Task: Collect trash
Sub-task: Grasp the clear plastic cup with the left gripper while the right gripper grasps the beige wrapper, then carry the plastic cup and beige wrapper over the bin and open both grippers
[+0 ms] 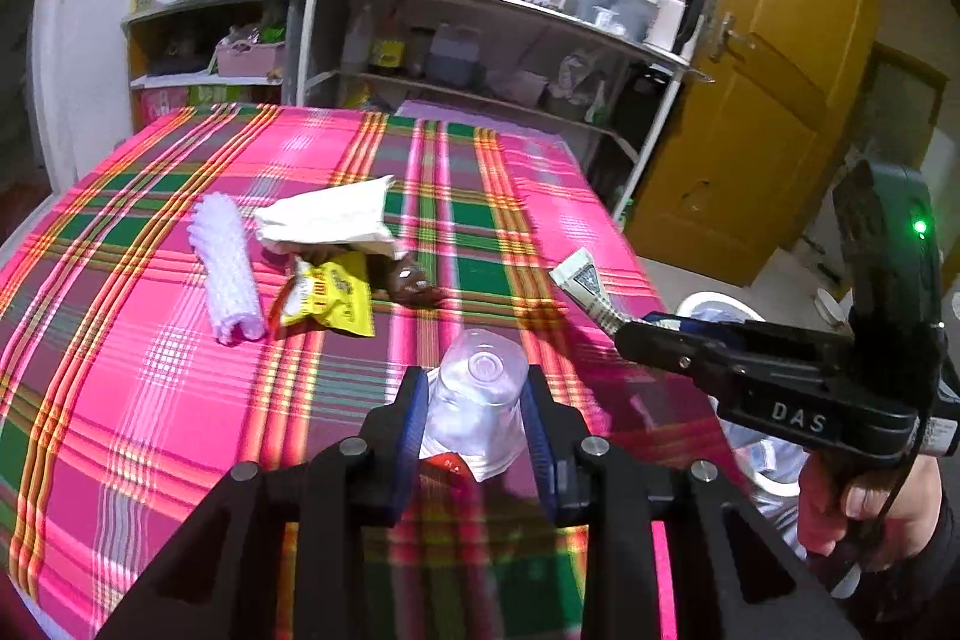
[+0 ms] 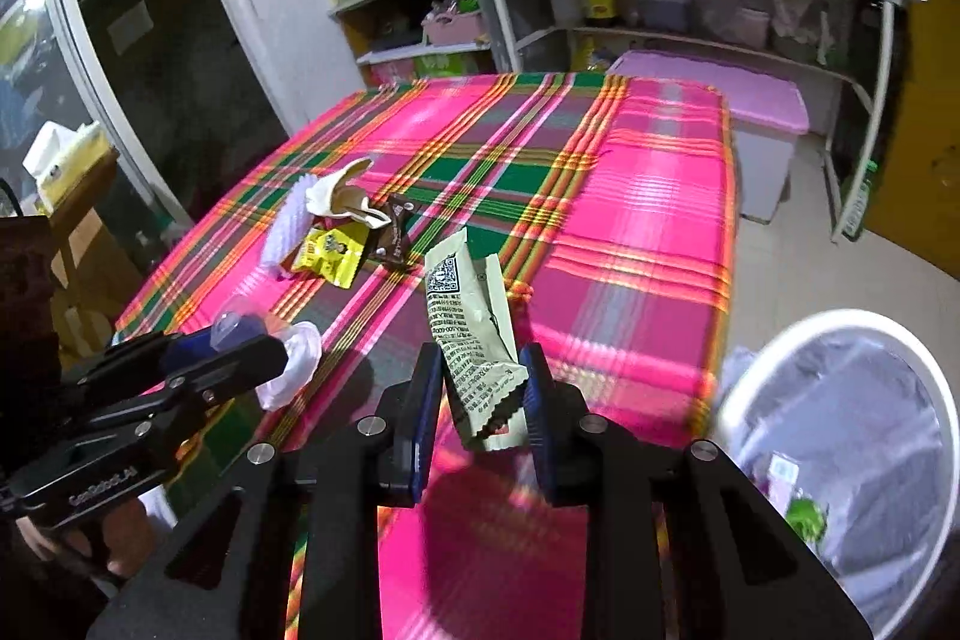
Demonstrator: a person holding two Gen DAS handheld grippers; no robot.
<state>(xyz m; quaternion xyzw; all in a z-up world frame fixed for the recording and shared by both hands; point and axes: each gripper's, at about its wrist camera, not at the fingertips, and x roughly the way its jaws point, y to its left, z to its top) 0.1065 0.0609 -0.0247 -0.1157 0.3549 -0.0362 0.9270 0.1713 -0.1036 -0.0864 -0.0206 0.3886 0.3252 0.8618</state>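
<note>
Left wrist view shows the left gripper (image 1: 474, 400) clamping a clear cup (image 1: 477, 400) above the near edge of the plaid table (image 1: 150, 400), while the right gripper (image 2: 480, 388) pinches a pale wrapper (image 2: 474, 340) left of the white bin (image 2: 840, 340), other trash (image 1: 324, 292) lying farther left.

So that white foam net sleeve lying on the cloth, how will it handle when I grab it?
The foam net sleeve looks very light and squashy, so the tongs will probably crush it flat before they hold. It lies as a loose roll, so a nudge may roll it on the tablecloth. Its open mesh should give the pads some bite, so slipping seems unlikely.
</note>
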